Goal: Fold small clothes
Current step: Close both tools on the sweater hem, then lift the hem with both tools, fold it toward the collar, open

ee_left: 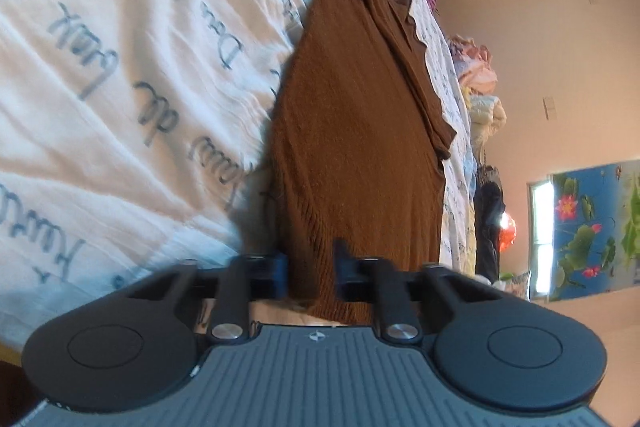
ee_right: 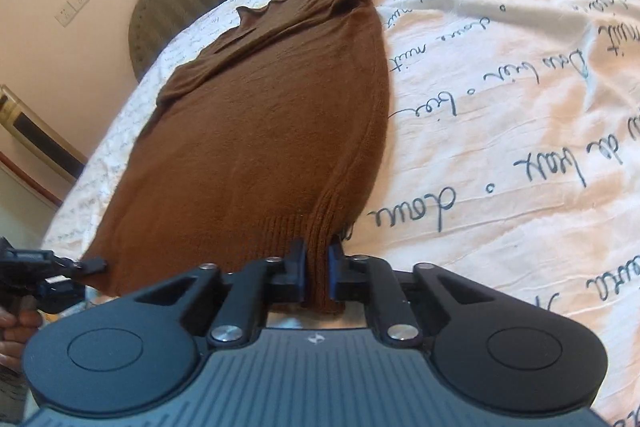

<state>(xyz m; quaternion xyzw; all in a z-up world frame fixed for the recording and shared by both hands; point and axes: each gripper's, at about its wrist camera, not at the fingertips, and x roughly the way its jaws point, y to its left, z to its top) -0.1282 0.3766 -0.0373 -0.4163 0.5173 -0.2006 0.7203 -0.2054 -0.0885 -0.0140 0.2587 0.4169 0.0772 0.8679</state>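
Right wrist view shows the right gripper (ee_right: 316,273) pinching one ribbed hem corner of the brown sweater (ee_right: 260,131); the left gripper (ee_left: 310,277) clamps the other corner. Farther off, the sweater lies on the bed (ee_right: 500,67) with sleeves seemingly folded inward. I judge the lengthwise fold remains. Its collar end is bunched and hard to read

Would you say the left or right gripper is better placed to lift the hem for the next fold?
Neither alone, probably: the right gripper and left gripper each pinch a hem corner of the brown sweater.
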